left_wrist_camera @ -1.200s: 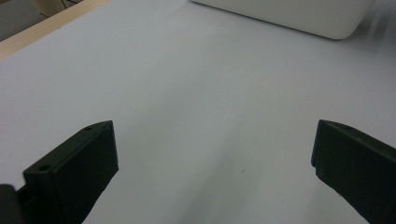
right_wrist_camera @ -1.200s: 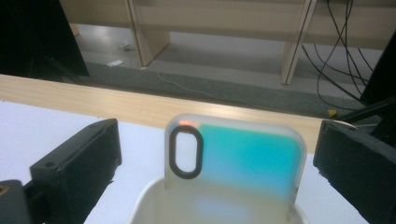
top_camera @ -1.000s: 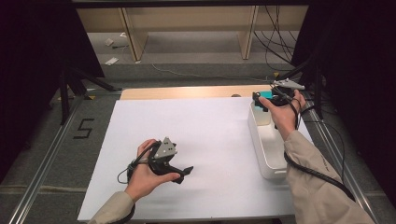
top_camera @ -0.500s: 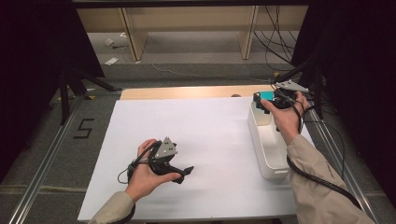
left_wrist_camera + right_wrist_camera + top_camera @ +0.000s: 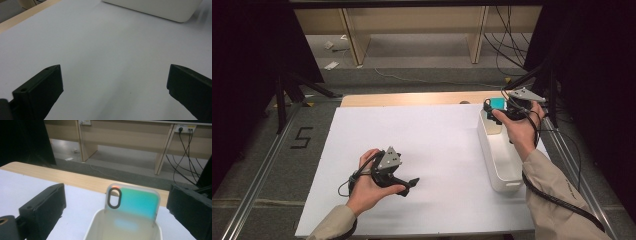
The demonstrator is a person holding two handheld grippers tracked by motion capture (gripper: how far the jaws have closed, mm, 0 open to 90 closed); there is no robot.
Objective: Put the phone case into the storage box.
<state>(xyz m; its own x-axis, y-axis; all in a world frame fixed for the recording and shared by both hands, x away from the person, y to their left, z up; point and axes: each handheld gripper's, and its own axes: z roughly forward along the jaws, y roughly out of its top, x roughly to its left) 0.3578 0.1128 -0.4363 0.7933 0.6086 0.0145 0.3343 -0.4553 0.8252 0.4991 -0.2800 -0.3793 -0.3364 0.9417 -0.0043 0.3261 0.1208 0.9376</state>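
Right gripper (image 5: 115,212), jaws apart, faces a phone case (image 5: 132,203) half hidden in the bin (image 5: 96,225).

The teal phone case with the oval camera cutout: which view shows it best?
The right gripper view: the teal phone case stands large, leaning against the far wall of the white plastic bin. The high view shows a small teal patch beside the right gripper. The left gripper view catches the bin.

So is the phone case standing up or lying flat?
Standing up. The phone case leans on end against the far wall of the white bin, its top poking above the rim.
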